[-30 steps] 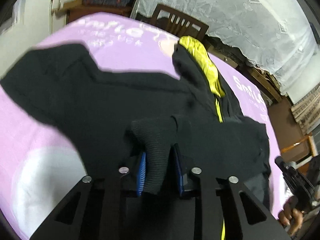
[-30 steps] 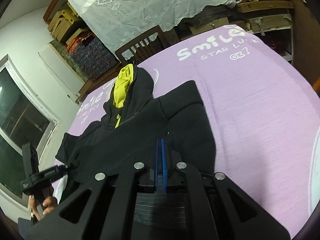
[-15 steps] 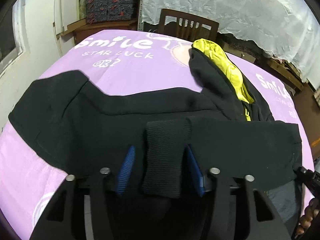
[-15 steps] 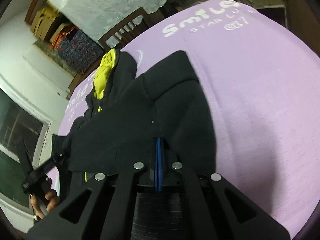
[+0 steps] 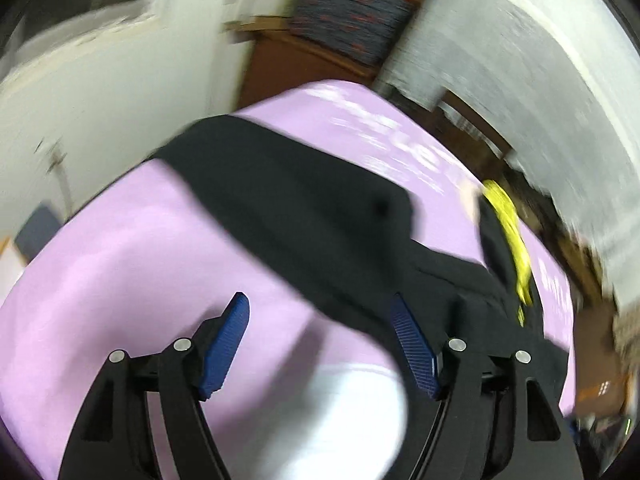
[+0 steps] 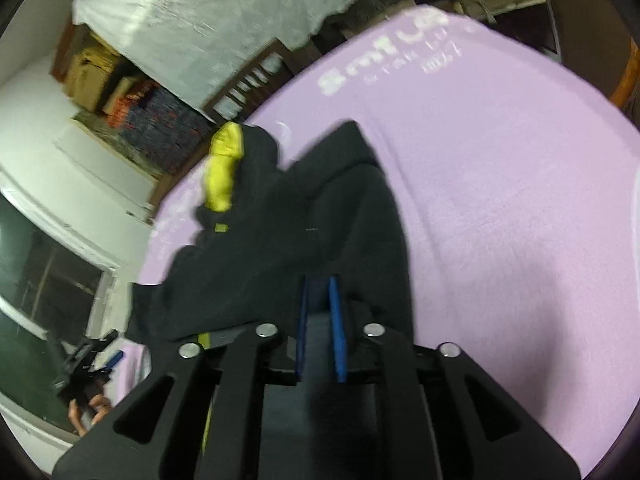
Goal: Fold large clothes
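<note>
While the black hoodie (image 6: 320, 216) lies spread on the purple table cover (image 6: 500, 184), its yellow-lined hood (image 6: 222, 168) toward the far edge, the work looks to be between folds. The left gripper (image 5: 320, 340) has its jaws wide and opening, with nothing between them; bare cover shows in the gap, and a black sleeve (image 5: 288, 200) stretches out beyond them. The right gripper (image 6: 320, 308) sits over the near edge of the hoodie with its jaws only a little apart and opening. Dark cloth lies around its blue pads (image 6: 334, 320), yet blur hides whether any is pinched, so it seems to be letting go.

The next move probably calls for the left gripper to take hold of the outstretched sleeve and carry it across the body, laying it flat without wrinkles.

Counted: one hoodie, one table cover, two grippers, and one wooden chair (image 6: 248, 80) at the far side.
</note>
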`<state>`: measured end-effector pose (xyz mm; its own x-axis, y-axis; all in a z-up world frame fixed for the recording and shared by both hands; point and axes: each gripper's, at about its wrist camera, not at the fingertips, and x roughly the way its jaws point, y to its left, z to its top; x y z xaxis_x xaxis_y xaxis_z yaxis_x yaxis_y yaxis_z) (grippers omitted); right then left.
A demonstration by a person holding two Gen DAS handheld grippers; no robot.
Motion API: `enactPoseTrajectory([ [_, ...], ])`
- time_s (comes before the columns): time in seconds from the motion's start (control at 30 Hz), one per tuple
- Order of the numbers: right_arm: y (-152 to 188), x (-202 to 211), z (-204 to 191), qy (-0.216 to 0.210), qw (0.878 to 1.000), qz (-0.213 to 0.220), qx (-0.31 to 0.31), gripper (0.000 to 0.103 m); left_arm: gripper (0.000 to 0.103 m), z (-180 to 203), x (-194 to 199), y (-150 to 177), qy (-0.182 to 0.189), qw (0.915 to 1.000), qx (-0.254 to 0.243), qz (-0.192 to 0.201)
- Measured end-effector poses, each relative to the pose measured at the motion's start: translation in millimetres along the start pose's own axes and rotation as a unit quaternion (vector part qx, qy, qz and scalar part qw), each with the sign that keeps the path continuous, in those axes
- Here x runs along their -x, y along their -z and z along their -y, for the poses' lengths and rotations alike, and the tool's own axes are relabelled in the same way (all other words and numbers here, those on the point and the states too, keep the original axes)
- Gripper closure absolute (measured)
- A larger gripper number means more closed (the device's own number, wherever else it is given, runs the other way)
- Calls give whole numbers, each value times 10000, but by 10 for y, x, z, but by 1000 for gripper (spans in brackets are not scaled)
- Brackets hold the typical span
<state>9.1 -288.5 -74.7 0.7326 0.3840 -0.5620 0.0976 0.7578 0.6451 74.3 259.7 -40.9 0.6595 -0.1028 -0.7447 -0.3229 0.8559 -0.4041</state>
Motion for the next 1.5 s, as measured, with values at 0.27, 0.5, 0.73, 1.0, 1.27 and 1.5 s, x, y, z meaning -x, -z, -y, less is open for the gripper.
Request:
enactPoseTrajectory([
  [0.27,408,262,-683,-204,9955,-1,922,76,30,-499,-183,-351,-73,9977,624,-249],
  [0.5,448,150,-1018,-235,9926,-46,1190,74,30,-562,-416,-641,-32,9986,520,-99],
  [0.73,453,-193,-1137,-356,9917,-40,1235,71,18,-385,-521,-646,-155,9996,160,164],
  [1.0,502,-353,-905,-241,9936,-101,1099,78,85,-481,-616,-714,-175,9994,255,145],
  [1.27,481,-295,-846,-283,9940,-27,1055,78,92,-347,-350,-708,-183,9985,-60,505],
  [1.5,410,-201,-774,-270,9949,126,964,78,96,362,116,-580,-334,9883,-1099,1004],
])
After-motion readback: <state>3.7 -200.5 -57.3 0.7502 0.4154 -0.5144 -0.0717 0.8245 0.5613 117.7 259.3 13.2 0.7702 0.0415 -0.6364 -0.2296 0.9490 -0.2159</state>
